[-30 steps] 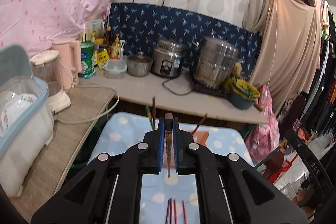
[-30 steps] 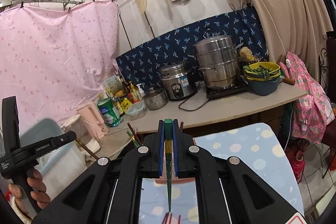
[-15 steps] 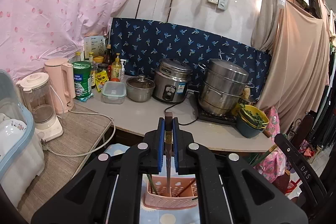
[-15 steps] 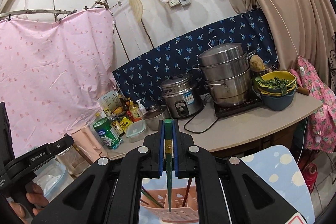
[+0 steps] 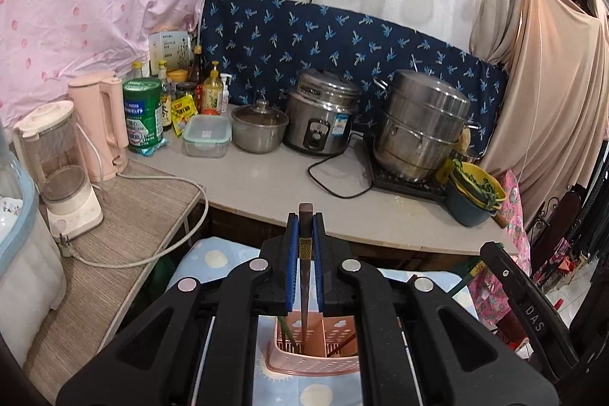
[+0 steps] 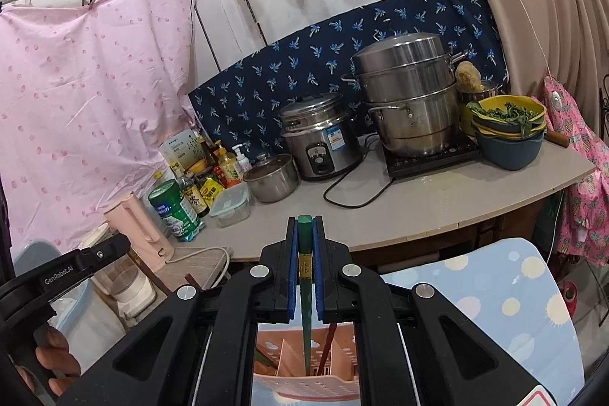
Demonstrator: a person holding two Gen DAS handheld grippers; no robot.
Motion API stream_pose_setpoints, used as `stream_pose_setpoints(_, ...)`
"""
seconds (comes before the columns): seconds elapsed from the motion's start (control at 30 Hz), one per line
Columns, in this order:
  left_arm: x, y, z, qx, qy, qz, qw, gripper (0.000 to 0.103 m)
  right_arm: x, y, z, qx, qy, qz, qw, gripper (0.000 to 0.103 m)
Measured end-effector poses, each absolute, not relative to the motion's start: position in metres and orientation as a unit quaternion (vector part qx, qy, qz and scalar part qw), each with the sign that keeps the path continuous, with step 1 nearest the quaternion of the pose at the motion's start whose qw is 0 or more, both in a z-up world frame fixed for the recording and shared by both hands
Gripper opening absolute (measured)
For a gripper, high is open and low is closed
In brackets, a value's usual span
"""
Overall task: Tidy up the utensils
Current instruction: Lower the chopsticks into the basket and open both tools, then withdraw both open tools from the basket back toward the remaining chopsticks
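My left gripper (image 5: 305, 238) is shut on a dark brown chopstick (image 5: 304, 276) held upright, its lower tip inside the pink utensil basket (image 5: 312, 364) on the blue dotted cloth. A green and a red chopstick stand in that basket. My right gripper (image 6: 305, 238) is shut on a green chopstick (image 6: 305, 307) held upright, its tip down in the same pink basket (image 6: 304, 387), beside a red-brown chopstick (image 6: 327, 345). The left gripper's handle (image 6: 64, 273) shows at the left of the right wrist view.
A grey counter (image 5: 266, 185) behind holds a rice cooker (image 5: 319, 117), steamer pot (image 5: 418, 132), small pot (image 5: 259, 128), green can (image 5: 142, 117), bottles and stacked bowls (image 5: 472, 196). A pink kettle (image 5: 101, 124) and blender (image 5: 61, 170) stand on the wooden side table at left.
Both grippers rose and tilted from over the cloth to above the pink basket, then lowered their chopsticks so the tips now sit inside it.
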State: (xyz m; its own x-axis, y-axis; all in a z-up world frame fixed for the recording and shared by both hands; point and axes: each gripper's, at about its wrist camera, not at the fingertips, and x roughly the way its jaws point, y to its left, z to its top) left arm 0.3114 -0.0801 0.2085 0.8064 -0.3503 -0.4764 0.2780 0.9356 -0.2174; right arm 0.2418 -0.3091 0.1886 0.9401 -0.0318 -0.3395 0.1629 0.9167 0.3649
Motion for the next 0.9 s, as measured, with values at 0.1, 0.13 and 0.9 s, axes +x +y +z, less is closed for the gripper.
stream_pose_setpoints(0.1, 0.315, -0.082, 0.198, -0.067, 0.275, -0.168, 0.944, 0.008, 0.246, -0.308, 0.179, 0.195, 0.177, -0.050, 0.963, 0.007)
stream_pose_setpoints(0.13, 0.316, -0.083, 0.195, -0.067, 0.277, -0.168, 0.944, 0.008, 0.247, -0.308, 0.176, 0.192, 0.180, -0.051, 0.963, 0.007)
stream_pose_setpoints(0.9, 0.265, -0.082, 0.192, -0.041, 0.269, -0.168, 0.948, 0.035, 0.184, -0.285, 0.175, 0.172, 0.181, -0.053, 0.967, 0.049)
